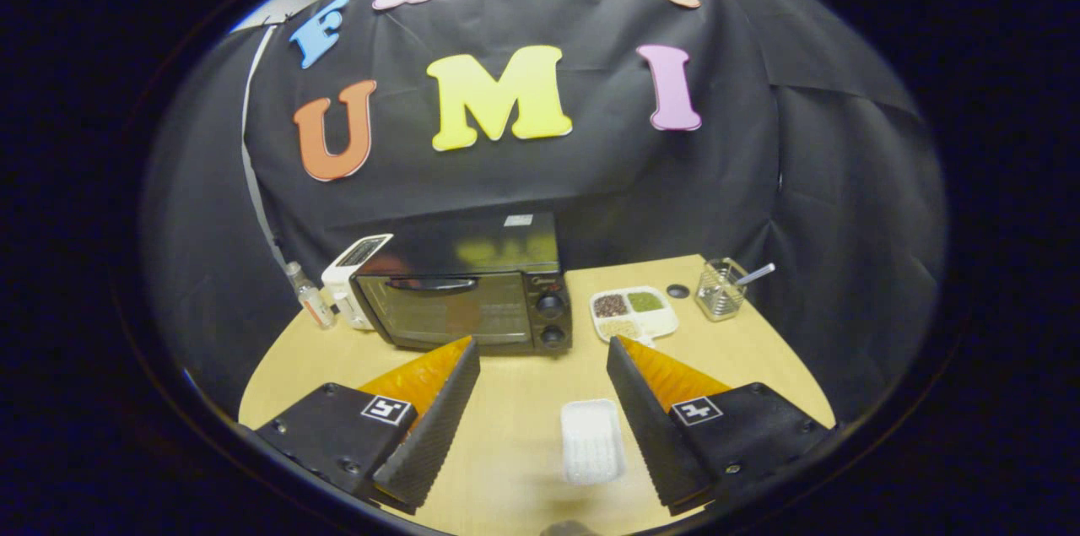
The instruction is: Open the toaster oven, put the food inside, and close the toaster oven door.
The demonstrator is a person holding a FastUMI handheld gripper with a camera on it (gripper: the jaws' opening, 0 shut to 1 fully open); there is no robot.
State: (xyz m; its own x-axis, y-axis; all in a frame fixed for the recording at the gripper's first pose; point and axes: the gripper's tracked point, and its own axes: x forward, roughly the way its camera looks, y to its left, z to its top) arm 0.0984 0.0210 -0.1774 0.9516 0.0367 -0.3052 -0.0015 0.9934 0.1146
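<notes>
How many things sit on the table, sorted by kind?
Appliances: 2, toaster oven and white appliance
Trays: 2, white tray and divided food tray
Containers: 2, bottle and mesh holder
Small dark disc: 1
Total: 7
Gripper open, empty.

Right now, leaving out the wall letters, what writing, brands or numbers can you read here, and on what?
Nothing reads clearly.
Toaster oven: small brand mark above its knobs, too blurred to read.
Sticker on the oven's top: too small to read.
White appliance beside the oven: dark panel, illegible.
Tool, open, fingers either side of the white tray: square coded markers, no words.
</notes>
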